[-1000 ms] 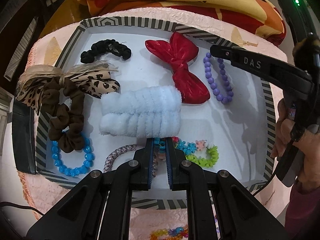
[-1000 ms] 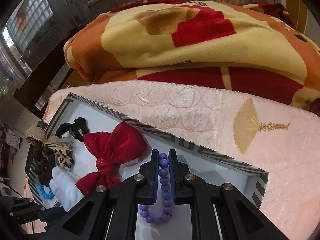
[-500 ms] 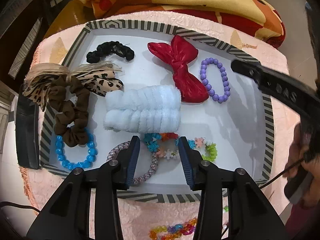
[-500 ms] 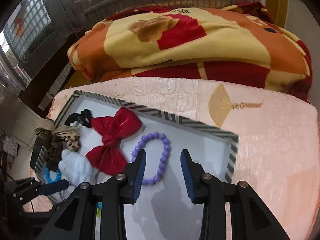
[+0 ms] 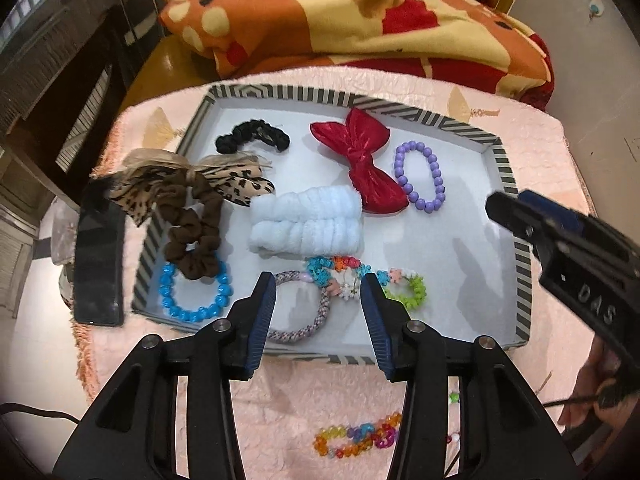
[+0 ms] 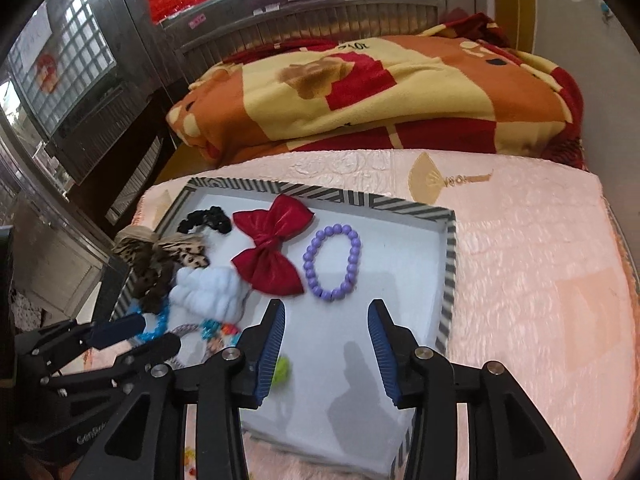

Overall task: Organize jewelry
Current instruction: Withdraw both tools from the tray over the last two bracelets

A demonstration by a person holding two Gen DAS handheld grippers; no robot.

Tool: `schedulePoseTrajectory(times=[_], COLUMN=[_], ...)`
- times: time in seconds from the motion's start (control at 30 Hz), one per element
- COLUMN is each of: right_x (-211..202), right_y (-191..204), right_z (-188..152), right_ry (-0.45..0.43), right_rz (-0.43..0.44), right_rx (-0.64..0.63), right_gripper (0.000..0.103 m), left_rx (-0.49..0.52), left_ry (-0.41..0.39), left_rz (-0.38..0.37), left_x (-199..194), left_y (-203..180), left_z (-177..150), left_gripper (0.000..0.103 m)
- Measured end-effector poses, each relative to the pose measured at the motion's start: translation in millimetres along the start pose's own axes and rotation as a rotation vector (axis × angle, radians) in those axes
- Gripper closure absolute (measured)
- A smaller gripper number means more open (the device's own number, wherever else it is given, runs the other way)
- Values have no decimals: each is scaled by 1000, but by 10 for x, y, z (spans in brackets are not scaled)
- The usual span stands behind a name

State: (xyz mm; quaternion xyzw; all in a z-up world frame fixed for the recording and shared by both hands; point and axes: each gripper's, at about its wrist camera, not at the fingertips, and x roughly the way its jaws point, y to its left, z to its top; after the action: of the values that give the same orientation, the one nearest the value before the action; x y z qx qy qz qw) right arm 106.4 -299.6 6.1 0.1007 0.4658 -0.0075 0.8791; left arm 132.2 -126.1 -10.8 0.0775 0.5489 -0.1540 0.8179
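A striped-rim tray (image 5: 520, 264) (image 6: 450, 264) lies on a pink cloth. In it are a red bow (image 5: 360, 160) (image 6: 272, 252), a purple bead bracelet (image 5: 420, 178) (image 6: 332, 262), a white fluffy band (image 5: 306, 220) (image 6: 212, 288), a black scrunchie (image 5: 252, 138), a leopard bow (image 5: 224, 182), a brown scrunchie (image 5: 192, 232), a blue bead bracelet (image 5: 194, 294), a braided ring (image 5: 304, 312) and a multicolour flower bracelet (image 5: 368, 280). My left gripper (image 5: 318, 312) is open above the tray's near edge, empty. My right gripper (image 6: 326, 344) is open, empty, above the tray's bare right part.
A loose colourful bead bracelet (image 5: 360, 438) lies on the cloth in front of the tray. A black phone (image 5: 100, 264) lies left of the tray. A folded orange and red blanket (image 6: 380, 96) sits behind it. The right gripper (image 5: 560, 248) reaches in at the left view's right side.
Both grippers opened and pulled back. The left one let go of the flower bracelet, the right one let go of the purple bracelet; both bracelets now lie in the tray.
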Motion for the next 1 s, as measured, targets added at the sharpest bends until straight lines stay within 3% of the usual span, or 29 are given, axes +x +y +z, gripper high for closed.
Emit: schedulePoseTrajectory(times=[0.2, 1.0], right_x=[-247, -937], right_y=[39, 177], right_z=[-230, -1102], right_ry=[-23, -43], right_rz=[-11, -14], right_rx=[20, 12], right_gripper=[52, 47], left_rx=[7, 22], left_ry=[-37, -115], left_rz=[25, 78], left_x=[-165, -676], left_y=[-10, -165], left_z=[-107, -861], left_gripper=[60, 60])
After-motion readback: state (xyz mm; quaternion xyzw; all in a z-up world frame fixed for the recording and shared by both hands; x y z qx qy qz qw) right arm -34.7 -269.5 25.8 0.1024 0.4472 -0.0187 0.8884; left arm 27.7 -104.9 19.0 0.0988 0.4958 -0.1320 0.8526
